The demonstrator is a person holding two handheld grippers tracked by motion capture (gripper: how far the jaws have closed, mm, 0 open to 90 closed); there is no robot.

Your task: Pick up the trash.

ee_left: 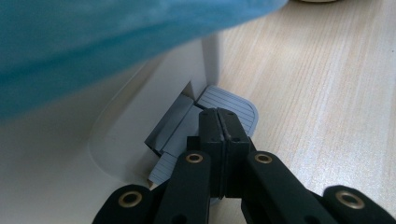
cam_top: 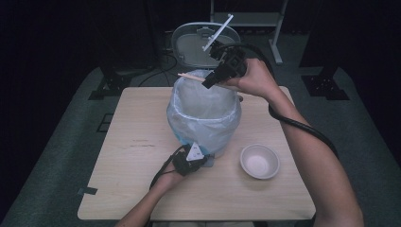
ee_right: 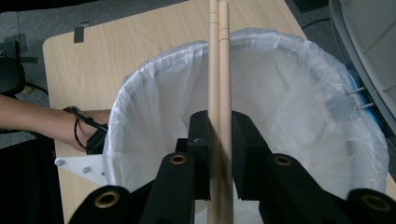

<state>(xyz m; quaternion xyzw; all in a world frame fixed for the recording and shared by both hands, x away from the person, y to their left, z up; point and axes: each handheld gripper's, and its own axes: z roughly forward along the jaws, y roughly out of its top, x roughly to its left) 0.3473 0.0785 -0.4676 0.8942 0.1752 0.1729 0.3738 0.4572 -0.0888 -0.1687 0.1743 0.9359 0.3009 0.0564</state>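
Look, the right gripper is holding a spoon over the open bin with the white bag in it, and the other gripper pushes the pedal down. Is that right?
Not quite. The right gripper holds a pair of wooden chopsticks, not a spoon, as the right gripper view shows. The rest is right: they hang over the open bin with its white bag, and the left gripper pushes down on the pedal.
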